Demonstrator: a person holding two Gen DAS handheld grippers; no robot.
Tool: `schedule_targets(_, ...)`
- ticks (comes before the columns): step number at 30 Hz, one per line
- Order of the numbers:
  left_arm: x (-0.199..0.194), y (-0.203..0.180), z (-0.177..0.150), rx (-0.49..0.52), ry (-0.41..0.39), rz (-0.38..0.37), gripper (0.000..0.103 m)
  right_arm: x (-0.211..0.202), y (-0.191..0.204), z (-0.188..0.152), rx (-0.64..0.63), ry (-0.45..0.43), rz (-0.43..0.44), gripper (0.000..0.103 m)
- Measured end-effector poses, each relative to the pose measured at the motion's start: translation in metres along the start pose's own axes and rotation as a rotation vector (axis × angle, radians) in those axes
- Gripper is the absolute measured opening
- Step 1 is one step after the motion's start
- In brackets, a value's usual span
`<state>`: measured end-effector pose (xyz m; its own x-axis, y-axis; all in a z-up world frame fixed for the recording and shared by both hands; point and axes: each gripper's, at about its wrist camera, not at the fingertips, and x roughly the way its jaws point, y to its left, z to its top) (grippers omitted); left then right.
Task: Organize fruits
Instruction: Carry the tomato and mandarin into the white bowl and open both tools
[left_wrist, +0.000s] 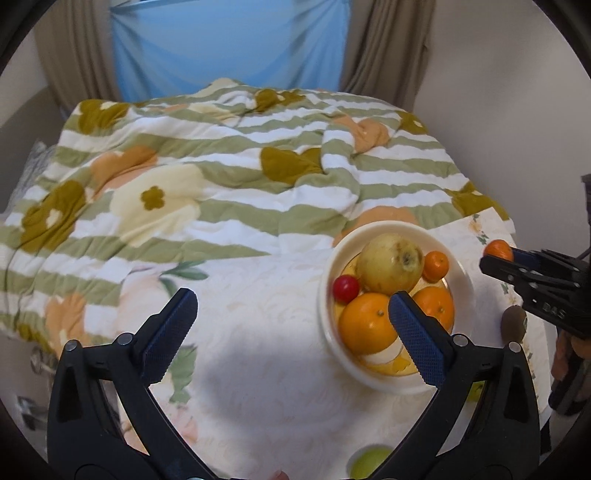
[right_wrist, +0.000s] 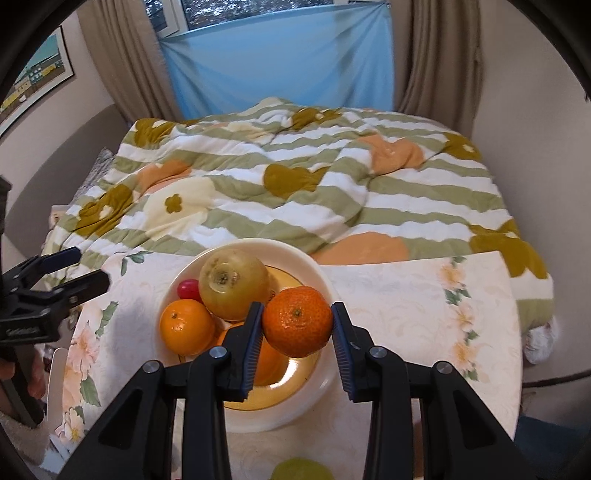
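Mandarin sits clamped between my right gripper fingers, above the bowl of fruit on the worktop; my left gripper gapes wide, holding nothing, beside the bowl.

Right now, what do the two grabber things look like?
Both look alike. The left gripper and right gripper are black plastic clamps shaped like big clothes-pegs, with triangular cut-outs, round silver rivets and ridged dark blue pads on the fingers. One side has raised lettering, too blurred to read.
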<state>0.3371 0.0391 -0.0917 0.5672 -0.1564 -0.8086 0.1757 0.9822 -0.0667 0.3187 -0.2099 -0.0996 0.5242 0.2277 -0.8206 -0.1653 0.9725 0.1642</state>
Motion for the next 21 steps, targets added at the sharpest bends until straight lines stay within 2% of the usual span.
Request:
schedule_targets(8, -0.018, 0.007, -0.027, -0.065, 0.026, 0.074, 0.103, 0.027, -0.004, -0.001, -0.02, 0.067, 0.037, 0.034)
schedule_targets(15, -0.023, 0.007, -0.045, -0.099, 0.048, 0.097, 0.103, 0.034, -0.009, -0.004, -0.034, 0.09, 0.042, 0.034)
schedule_targets(16, -0.024, 0.007, -0.047, -0.103, 0.051, 0.099, 0.103, 0.035, -0.009, -0.004, -0.034, 0.092, 0.049, 0.041)
schedule_targets(17, -0.024, 0.006, -0.049, -0.105, 0.053, 0.101, 0.103, 0.034, -0.009, -0.004, -0.034, 0.09, 0.056, 0.057)
schedule_targets(18, -0.025, 0.005, -0.051, -0.106, 0.054, 0.104, 0.103, 0.032, -0.009, -0.004, -0.036, 0.082, 0.064, 0.066)
schedule_targets(19, -0.026, 0.004, -0.052, -0.106, 0.054, 0.106, 0.103, 0.031, -0.009, -0.003, -0.039, 0.079, 0.07, 0.08)
schedule_targets(20, -0.028, 0.003, -0.054, -0.107, 0.053, 0.108, 0.103, 0.029, -0.008, -0.004, -0.043, 0.076, 0.071, 0.086)
schedule_targets(21, -0.029, 0.002, -0.055, -0.107, 0.052, 0.11, 0.103, 0.028, -0.008, -0.004, -0.046, 0.07, 0.068, 0.087)
